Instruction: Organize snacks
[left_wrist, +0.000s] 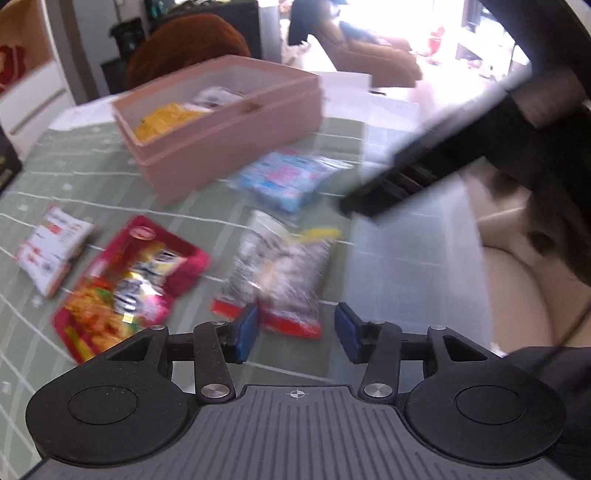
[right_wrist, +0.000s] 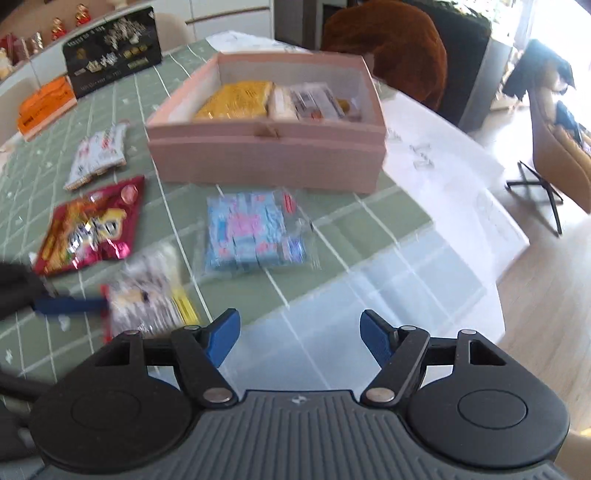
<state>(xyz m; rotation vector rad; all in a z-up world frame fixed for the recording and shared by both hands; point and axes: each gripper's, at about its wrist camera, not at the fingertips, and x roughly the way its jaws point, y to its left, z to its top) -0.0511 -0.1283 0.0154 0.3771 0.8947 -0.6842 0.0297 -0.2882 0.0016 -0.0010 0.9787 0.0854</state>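
A pink box (left_wrist: 229, 147) (right_wrist: 266, 155) on the green tablecloth holds a yellow packet (right_wrist: 236, 99) and other snacks. In front of it lie a blue packet (left_wrist: 288, 177) (right_wrist: 251, 229), a clear packet with red edge (left_wrist: 280, 273) (right_wrist: 147, 291), a red foil bag (left_wrist: 133, 280) (right_wrist: 92, 229) and a white packet (left_wrist: 51, 247) (right_wrist: 99, 155). My left gripper (left_wrist: 295, 332) is open, its jaws just before the clear packet's near end. My right gripper (right_wrist: 299, 339) is open and empty, above the table's near edge, and shows in the left wrist view (left_wrist: 406, 177).
A black box (right_wrist: 114, 51) and an orange box (right_wrist: 44, 103) stand at the table's far left. White papers (right_wrist: 443, 162) lie right of the pink box. A brown chair back (right_wrist: 391, 48) stands behind the table. The table edge (right_wrist: 498, 295) runs at right.
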